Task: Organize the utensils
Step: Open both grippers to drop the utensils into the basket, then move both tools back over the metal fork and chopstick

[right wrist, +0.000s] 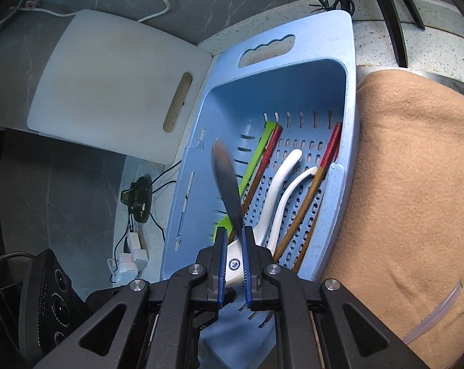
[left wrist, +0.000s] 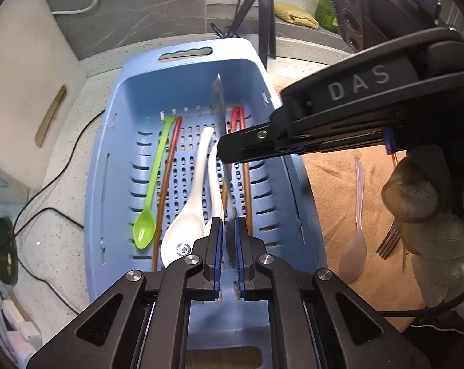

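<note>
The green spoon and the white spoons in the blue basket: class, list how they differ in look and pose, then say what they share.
1. The green spoon is thin with a straight, flat handle; the white spoons are thick with curved handles.
2. The green spoon has a small bowl; the white spoons' bowls are broad, and one bears a round blue mark.
3. The green spoon lies alone; the white spoons lie against each other.

Both lie lengthwise in the blue basket, bowls toward the camera.

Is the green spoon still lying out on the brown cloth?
No, the green spoon lies inside the blue basket, beside a chopstick.
</note>
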The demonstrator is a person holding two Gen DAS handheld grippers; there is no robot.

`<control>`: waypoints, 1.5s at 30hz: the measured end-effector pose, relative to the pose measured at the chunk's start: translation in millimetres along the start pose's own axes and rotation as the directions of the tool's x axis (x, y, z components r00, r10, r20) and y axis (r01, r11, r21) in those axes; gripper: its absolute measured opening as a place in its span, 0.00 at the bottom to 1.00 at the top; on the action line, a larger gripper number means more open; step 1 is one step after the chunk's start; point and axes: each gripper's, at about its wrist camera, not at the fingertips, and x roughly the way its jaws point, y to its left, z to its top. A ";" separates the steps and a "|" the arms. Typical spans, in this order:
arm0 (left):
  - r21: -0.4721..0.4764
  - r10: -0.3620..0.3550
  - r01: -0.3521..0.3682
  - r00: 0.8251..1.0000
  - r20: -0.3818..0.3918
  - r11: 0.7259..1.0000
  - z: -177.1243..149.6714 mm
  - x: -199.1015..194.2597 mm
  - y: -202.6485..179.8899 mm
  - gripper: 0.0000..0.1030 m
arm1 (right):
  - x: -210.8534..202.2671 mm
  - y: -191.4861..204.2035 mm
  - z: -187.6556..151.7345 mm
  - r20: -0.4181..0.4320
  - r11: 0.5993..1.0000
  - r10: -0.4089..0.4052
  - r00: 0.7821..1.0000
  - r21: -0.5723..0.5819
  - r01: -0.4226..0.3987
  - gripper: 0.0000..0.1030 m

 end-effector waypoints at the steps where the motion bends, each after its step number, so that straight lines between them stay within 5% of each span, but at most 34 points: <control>1: -0.004 0.004 -0.004 1.000 0.002 1.000 -0.4 -2.1 -0.3 0.07 | -1.3 1.4 -0.3 0.001 1.000 0.000 1.000 -0.007 0.000 0.10; 13: -0.049 0.049 -0.047 0.998 0.042 0.998 -8.3 -33.6 -21.9 0.07 | -49.0 10.2 -15.8 0.028 0.995 -0.007 1.000 -0.104 0.010 0.15; 31: 0.025 0.059 -0.062 0.992 0.108 0.998 -34.3 -64.0 -126.8 0.12 | -137.8 -29.4 -61.3 0.141 0.977 -0.043 0.989 -0.202 0.071 0.43; 35: 0.043 0.044 -0.050 0.993 0.114 0.998 -38.8 -61.2 -143.8 0.21 | -154.1 -42.2 -69.1 0.181 0.973 -0.052 0.982 -0.214 0.090 0.57; 45: 0.034 0.013 -0.016 0.995 0.102 0.999 -46.3 -42.5 -154.9 0.21 | -173.8 -81.0 -77.3 0.258 0.967 -0.099 0.961 -0.204 0.154 0.66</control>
